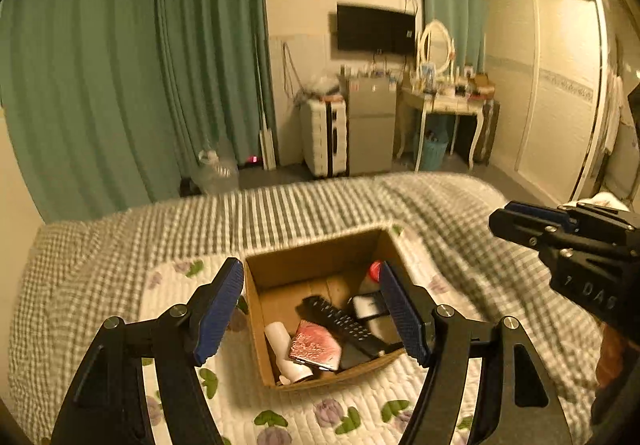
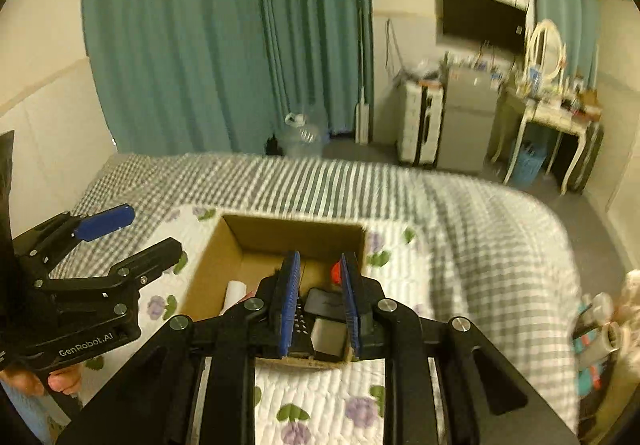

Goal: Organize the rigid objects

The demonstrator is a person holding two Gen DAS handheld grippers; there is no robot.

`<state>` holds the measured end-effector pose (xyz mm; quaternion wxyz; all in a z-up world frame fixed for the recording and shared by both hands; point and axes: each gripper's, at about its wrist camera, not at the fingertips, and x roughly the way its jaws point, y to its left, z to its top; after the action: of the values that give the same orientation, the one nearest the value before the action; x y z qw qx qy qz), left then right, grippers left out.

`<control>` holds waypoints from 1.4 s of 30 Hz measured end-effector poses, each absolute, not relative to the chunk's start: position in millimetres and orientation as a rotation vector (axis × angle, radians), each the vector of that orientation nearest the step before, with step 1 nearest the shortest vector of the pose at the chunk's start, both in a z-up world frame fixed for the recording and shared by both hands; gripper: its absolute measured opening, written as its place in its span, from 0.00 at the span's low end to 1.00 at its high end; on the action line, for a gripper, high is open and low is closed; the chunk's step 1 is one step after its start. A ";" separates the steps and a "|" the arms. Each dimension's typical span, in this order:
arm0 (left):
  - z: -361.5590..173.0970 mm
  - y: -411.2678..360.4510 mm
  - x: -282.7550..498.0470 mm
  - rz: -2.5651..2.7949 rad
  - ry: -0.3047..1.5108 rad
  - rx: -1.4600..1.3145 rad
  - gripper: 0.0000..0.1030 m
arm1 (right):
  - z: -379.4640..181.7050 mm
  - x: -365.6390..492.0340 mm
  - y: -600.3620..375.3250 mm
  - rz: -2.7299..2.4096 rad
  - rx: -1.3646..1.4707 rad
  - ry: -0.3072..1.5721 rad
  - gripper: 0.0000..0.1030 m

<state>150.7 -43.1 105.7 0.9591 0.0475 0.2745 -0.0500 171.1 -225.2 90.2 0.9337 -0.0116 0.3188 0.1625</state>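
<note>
An open cardboard box (image 1: 304,257) sits on the bed and also shows in the right wrist view (image 2: 256,233). Inside lie a black remote (image 1: 344,323), a red-covered booklet (image 1: 316,345), a white tube (image 1: 280,337), a white bottle with a red cap (image 1: 374,271) and dark boxes (image 2: 326,303). My left gripper (image 1: 312,311) is open and empty, held above the box's near side. My right gripper (image 2: 318,301) hovers above the box with its blue pads (image 2: 290,301) partly apart and nothing between them; it appears at the right of the left wrist view (image 1: 520,221).
The box rests on a white floral quilt (image 1: 320,405) over a grey checked bedspread (image 1: 460,205). Loose items lie at the bed's right edge (image 2: 600,321). Beyond the bed stand green curtains, a water jug (image 1: 216,169), a suitcase, a small fridge and a dressing table (image 1: 444,105).
</note>
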 end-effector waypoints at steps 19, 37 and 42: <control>155.6 -22.8 36.5 -0.033 0.305 0.115 0.99 | 181.5 23.9 -239.1 0.226 0.098 0.348 1.00; 8.2 24.4 66.7 0.048 0.385 0.026 1.00 | 26.3 74.2 -209.1 0.166 0.019 0.353 1.00; -5.1 20.4 69.6 -0.002 0.431 0.014 1.00 | 2.7 74.6 -200.3 0.169 0.001 0.400 1.00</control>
<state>69.6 20.4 -5.1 0.9769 0.0068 0.2137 -0.0008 74.6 -200.3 2.7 0.9765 0.0005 0.1985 0.0839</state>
